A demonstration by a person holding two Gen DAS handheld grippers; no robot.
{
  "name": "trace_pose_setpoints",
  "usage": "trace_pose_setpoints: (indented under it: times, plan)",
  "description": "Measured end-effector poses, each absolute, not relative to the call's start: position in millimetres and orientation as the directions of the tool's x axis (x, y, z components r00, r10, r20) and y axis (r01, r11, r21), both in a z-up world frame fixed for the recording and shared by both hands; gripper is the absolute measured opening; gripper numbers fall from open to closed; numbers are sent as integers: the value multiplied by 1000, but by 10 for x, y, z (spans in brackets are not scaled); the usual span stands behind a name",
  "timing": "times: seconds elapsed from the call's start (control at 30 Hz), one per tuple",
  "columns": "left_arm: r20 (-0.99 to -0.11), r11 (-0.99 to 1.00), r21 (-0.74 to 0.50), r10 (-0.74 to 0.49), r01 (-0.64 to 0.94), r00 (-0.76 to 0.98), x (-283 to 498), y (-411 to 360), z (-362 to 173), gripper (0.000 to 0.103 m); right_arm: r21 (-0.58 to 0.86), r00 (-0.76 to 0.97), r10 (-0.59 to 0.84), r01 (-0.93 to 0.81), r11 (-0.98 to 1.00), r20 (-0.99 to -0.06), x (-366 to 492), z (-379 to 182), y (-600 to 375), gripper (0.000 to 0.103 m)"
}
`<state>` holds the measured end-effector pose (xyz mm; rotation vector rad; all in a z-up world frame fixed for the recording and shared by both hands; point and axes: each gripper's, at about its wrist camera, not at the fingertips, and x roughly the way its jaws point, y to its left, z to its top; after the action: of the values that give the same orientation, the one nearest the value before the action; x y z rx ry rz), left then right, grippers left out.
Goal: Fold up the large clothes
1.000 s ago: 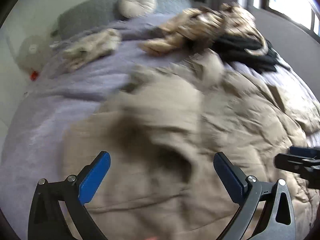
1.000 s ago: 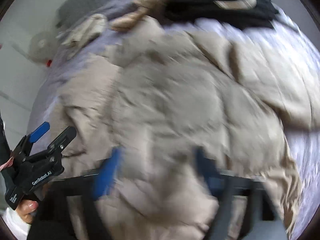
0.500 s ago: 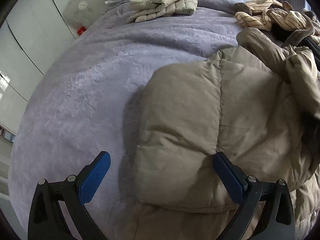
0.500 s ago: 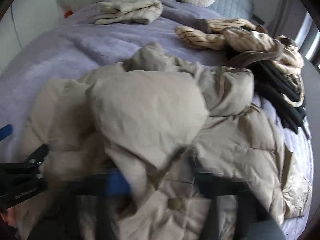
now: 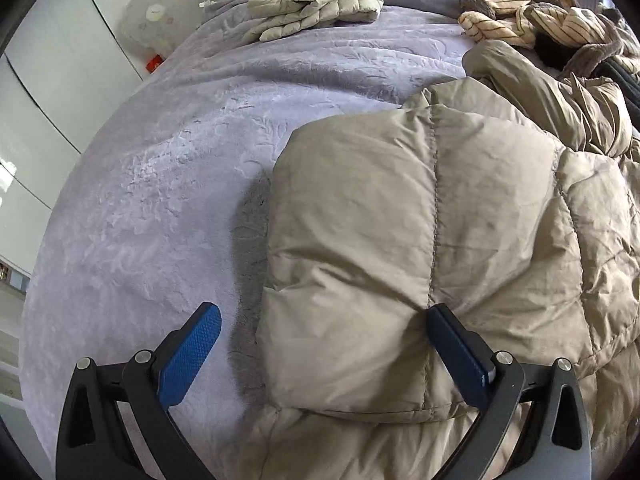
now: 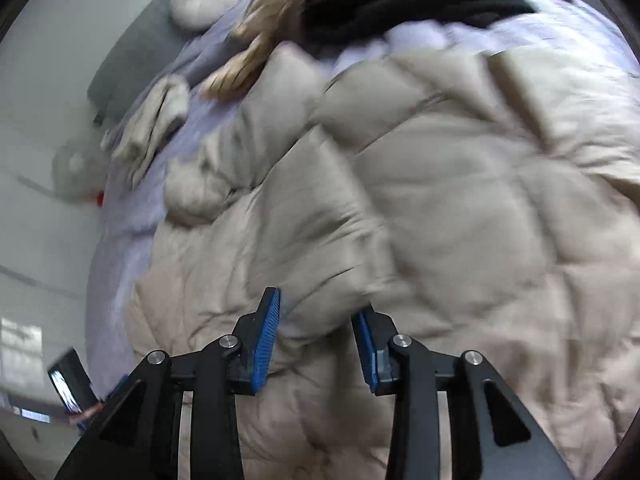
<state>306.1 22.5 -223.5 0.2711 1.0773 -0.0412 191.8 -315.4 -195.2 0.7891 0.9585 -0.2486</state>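
Beige puffer coat (image 5: 420, 216) lies spread on the purple bedspread (image 5: 168, 168). One quilted panel is already folded over on top; its folded edge runs away from the camera along the coat's left side.

Left gripper (image 5: 324, 356) is spread wide and straddles that edge: right finger sits on the flap, left finger hangs over bare bedspread. Nothing pinched.

Right gripper (image 6: 316, 344) is over the coat's middle, jaws opening, a ridge of fabric between the pads. The view is too blurred to tell if they touch it.

Coat's bulk lies ahead and to the right of the left gripper, so the right gripper looks nearer to the unfolded part.

Folded coat (image 5: 320, 4) and striped pile (image 5: 532, 12) sit far up the bed, well apart.
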Motion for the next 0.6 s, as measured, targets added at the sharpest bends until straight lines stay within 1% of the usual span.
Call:
trace_pose_setpoints:
  times: [0.07, 0.17, 0.2, 0.23, 0.3, 0.4, 0.5, 0.57, 0.6]
  plan:
    - [-872, 965, 206, 105, 164, 478, 3059, 215, -2236, 103, 472, 594, 86, 534, 701, -800, 1833, -1822, -3233, 40]
    - [-869, 961, 224, 121, 164, 479, 3054, 182, -2239, 103, 431, 638, 35, 478, 765, -769, 1865, -1588, -3189, 39]
    - [-867, 959, 231, 127, 165, 481, 3054, 170, -2241, 103, 411, 647, 34, 443, 797, -762, 1869, -1520, -3112, 32]
    - [-866, 957, 237, 131, 165, 483, 3050, 161, -2242, 103, 390, 649, 40, 406, 827, -760, 1932, -1494, -3052, 24]
    - [-863, 954, 248, 140, 166, 486, 3049, 148, -2246, 103, 366, 643, 65, 348, 863, -763, 2001, -1484, -2968, 21]
    - [-860, 952, 259, 149, 166, 488, 3047, 141, -2243, 103, 323, 596, 90, 297, 899, -798, 2143, -1635, -2845, 19]
    - [-859, 950, 266, 156, 165, 488, 3048, 133, -2241, 103, 297, 515, 99, 317, 901, -852, 2199, -1949, -2872, 18]
    - [-858, 949, 269, 158, 165, 489, 3043, 124, -2230, 103, 304, 484, 115, 334, 892, -868, 2188, -2096, -2911, 12]
    - [-857, 949, 269, 158, 165, 490, 3033, 117, -2222, 103, 312, 482, 124, 333, 890, -867, 2178, -2148, -2939, 11]
